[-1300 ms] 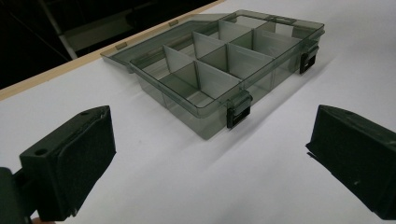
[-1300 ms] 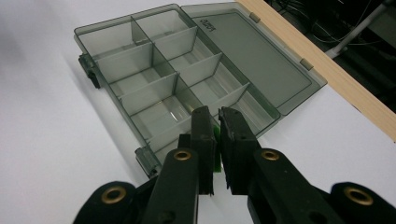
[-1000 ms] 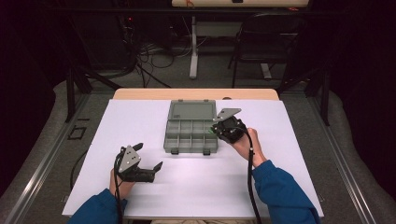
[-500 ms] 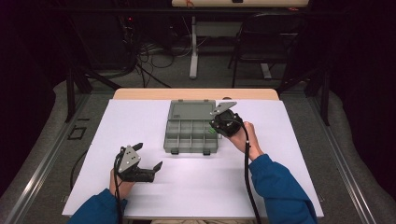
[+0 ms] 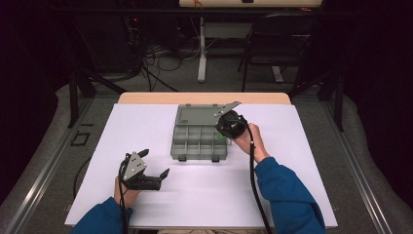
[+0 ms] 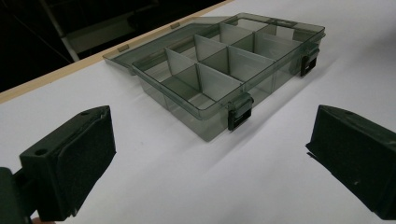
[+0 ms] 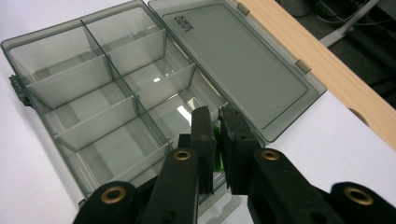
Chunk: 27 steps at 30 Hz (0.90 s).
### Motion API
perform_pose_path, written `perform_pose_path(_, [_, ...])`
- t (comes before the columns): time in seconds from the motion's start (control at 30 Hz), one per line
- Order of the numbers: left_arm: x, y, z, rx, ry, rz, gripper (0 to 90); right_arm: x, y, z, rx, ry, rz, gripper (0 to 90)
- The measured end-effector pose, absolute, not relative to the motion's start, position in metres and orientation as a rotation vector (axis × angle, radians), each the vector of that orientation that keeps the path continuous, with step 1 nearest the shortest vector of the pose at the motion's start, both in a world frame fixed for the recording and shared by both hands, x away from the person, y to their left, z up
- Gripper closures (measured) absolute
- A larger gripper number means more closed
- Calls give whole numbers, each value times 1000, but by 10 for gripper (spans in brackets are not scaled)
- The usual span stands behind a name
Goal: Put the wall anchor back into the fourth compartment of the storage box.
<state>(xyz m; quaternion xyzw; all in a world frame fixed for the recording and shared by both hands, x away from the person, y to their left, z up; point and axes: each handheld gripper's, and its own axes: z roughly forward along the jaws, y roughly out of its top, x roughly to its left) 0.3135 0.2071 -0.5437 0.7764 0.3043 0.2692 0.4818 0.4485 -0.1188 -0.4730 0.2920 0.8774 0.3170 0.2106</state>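
Observation:
A smoky transparent organiser box [image 5: 195,142] lies open on the white table, its lid [image 5: 197,114] folded flat behind it. My right gripper [image 5: 221,136] hangs over the box's right end, jaws pointing down, shut on a small green piece [image 7: 217,161] pinched between the pads. In the right gripper view the jaws [image 7: 217,121] hover above the compartments nearest the lid [image 7: 233,60]. The dividers [image 7: 102,93] show nothing inside. My left gripper [image 5: 156,163] rests on the table in front and left of the box, open with nothing between its fingers [image 6: 70,158]. It faces the box [image 6: 224,60].
White sheet [image 5: 292,185] covers the table, with a wooden strip [image 5: 204,97] along the far edge. Two black latches [image 6: 239,113] sit on the box's front wall. Chairs, table legs and cables stand on the dark floor beyond.
My right gripper has shifted a little left and farther away, from the box's right edge to over its right-hand compartments, still shut on the green piece. The left gripper stayed put.

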Motion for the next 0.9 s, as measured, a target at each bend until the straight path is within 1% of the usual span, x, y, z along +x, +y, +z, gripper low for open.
perform_pose_path(0.7, [314, 207, -544, 1894, 740, 651, 1, 469, -112, -504, 906, 2459, 878, 834])
perform_pose_path(0.83, [314, 207, -544, 1895, 741, 651, 2, 469, -115, -505, 935, 2441, 908, 685])
perform_pose_path(0.87, [314, 207, -544, 1895, 741, 651, 1, 469, -115, -505, 935, 2441, 908, 685])
perform_pose_path(0.9, [314, 207, -544, 1898, 744, 650, 1, 468, -116, -504, 946, 2433, 914, 649])
